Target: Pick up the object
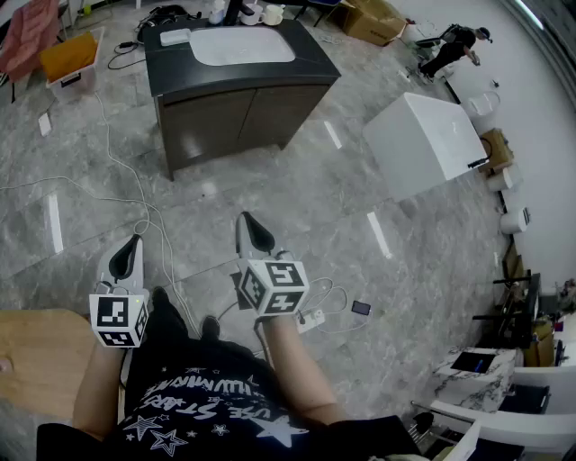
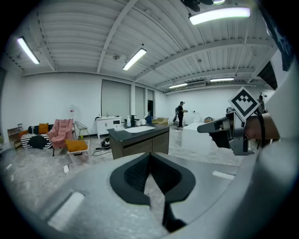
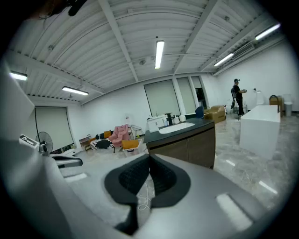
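1. Closest to me are a black printed shirt [image 1: 207,405] and two bare forearms. A wooden surface [image 1: 36,360] is cut off by the lower left corner, so I cannot tell what it belongs to.
2. The left gripper [image 1: 135,241] is clenched, its pads meeting with nothing between them. The right gripper [image 1: 245,219] is clenched the same way, also empty. Both hang above the grey marble floor [image 1: 360,207].
3. On the floor beneath them, a white cable [image 1: 135,198] trails to a power strip [image 1: 310,318]. A small dark device [image 1: 361,308] lies just beside the strip, too small to identify.
4. Farther off stands a dark cabinet [image 1: 243,90] with a white basin [image 1: 241,45] set in its top. Small vessels [image 1: 261,13] at its far edge are clipped by the frame. I cannot tell which thing is the object; neither gripper holds it.
5. A white box [image 1: 423,144] stands to the right of the cabinet. Beyond it a person [image 1: 454,49] bends over, tiny and indistinct.
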